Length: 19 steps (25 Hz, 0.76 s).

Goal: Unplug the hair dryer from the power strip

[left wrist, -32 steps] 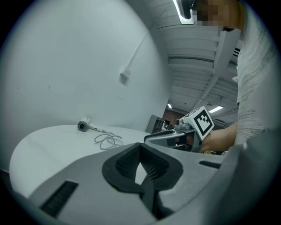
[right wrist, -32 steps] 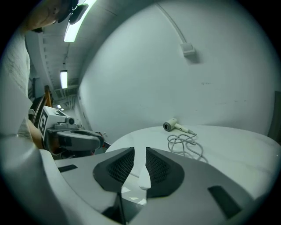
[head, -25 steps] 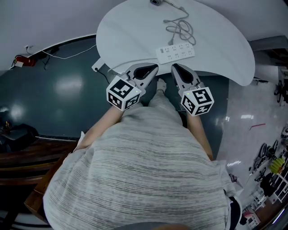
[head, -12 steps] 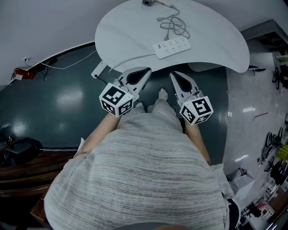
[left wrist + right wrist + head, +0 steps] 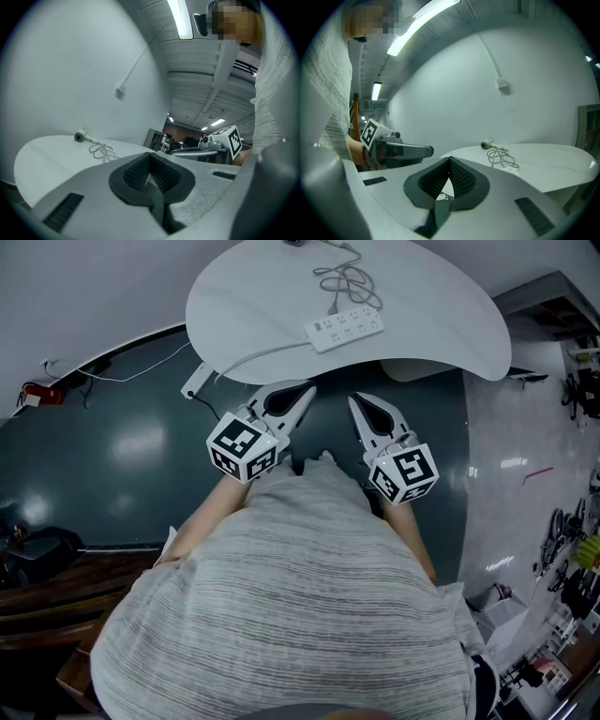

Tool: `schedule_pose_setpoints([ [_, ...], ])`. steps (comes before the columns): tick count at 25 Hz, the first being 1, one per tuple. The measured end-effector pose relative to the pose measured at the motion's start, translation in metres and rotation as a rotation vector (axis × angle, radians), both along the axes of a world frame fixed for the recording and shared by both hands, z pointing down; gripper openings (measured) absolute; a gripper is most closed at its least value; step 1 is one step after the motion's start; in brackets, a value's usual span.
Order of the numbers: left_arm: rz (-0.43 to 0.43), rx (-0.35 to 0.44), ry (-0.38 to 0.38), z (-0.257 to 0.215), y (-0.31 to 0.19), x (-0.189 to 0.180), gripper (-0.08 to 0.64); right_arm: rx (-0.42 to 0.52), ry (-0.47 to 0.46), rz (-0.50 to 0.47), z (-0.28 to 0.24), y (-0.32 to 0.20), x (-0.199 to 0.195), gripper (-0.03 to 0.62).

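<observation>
Hair dryer [image 5: 80, 136]: lies at the far edge of the white worktop [image 5: 253, 306], well apart from both claws.
Cord [image 5: 345, 282]: loose coil, running to the power strip [image 5: 344, 329].
Power strip: flat, near the worktop's front edge.
Left claw [image 5: 307, 388]: closed, empty, short of the worktop.
Right claw [image 5: 353, 399]: closed, empty, beside the left.

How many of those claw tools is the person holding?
2. The left gripper and the right gripper, side by side, both shut, pointing toward the white table.
</observation>
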State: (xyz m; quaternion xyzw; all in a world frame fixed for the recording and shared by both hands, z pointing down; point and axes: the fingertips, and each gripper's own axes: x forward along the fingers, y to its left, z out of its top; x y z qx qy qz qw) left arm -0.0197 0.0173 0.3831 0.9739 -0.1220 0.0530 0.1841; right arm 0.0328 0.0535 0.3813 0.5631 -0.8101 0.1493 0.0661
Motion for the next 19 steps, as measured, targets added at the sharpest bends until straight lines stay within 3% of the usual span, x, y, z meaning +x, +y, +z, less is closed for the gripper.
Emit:
schedule_pose_setpoints([
  [19,-0.006,0.001,-0.001,0.0,0.017,-0.004,0.006,-0.011,0.016,-0.033,0.002,0.015,-0.009,0.025],
])
